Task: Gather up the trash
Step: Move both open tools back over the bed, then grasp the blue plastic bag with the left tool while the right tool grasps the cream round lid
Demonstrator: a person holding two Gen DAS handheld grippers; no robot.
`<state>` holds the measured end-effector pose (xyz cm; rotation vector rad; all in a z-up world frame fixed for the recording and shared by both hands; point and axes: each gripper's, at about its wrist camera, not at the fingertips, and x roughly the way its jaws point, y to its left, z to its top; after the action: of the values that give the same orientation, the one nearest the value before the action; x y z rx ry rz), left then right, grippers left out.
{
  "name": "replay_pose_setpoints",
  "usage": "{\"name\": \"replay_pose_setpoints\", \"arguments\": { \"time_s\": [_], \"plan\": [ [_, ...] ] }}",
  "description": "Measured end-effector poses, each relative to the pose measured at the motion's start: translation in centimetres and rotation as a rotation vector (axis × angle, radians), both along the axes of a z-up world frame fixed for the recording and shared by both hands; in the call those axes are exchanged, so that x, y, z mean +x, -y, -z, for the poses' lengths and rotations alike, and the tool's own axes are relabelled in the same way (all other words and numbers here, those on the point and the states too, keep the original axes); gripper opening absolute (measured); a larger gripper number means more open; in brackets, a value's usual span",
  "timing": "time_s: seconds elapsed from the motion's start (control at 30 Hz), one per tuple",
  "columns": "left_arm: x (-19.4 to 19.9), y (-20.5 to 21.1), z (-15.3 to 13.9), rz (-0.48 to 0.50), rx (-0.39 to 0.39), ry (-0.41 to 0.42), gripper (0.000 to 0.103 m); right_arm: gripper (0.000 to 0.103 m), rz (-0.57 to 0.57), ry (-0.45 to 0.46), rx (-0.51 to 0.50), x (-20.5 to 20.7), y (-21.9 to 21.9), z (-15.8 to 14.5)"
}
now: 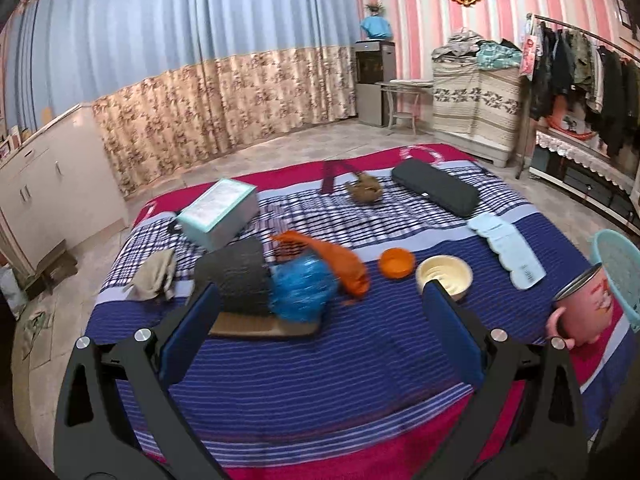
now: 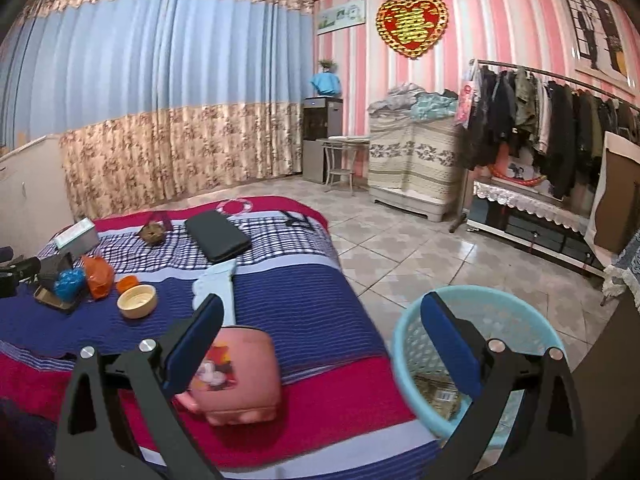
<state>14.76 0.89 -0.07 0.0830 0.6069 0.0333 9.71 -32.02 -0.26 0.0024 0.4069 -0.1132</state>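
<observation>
Both grippers are spread wide and hold nothing. Taking the cream bowl (image 1: 444,276) on the striped bed (image 1: 360,360) as the landmark: an orange cup (image 1: 397,262) sits just left of it, and further left an orange bag (image 1: 340,264) leans against a crumpled blue bag (image 1: 302,290), which rests on a flat board (image 1: 264,326) beside a dark grey block (image 1: 236,280). A beige cloth (image 1: 154,276) lies left of that block, and a teal box (image 1: 218,214) stands beyond it. Behind the bowl are a brown crumpled scrap (image 1: 364,188) and a black case (image 1: 434,192); to its right lies a pale blue packet (image 1: 506,250). Nearer than the bowl, at the bed's right edge, stands a pink mug (image 2: 236,376), and off the bed past the mug a light blue basket (image 2: 404,344) sits on the tiled floor with some wrappers inside.

The left gripper (image 1: 320,320) hovers over the bed with the blue bag just ahead of its left finger; the board and block crowd that side. The right gripper (image 2: 320,340) hangs between mug and basket, its left finger in front of the mug, its right finger over the basket's rim.
</observation>
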Motion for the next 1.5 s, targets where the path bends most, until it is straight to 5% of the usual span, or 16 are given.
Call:
{"name": "replay_pose_setpoints", "arguments": {
  "time_s": [1.1,1.5],
  "plan": [
    [0.4,-7.3,3.7,-0.111,-0.003,-0.052,0.097,0.097,-0.212,-0.034,-0.082,4.3,-11.9,0.1],
    [3.3,-5.5,4.8,-0.058,-0.022,-0.067,0.097,0.097,-0.240,-0.098,-0.081,6.9,-13.1,2.2]
  ]
}}
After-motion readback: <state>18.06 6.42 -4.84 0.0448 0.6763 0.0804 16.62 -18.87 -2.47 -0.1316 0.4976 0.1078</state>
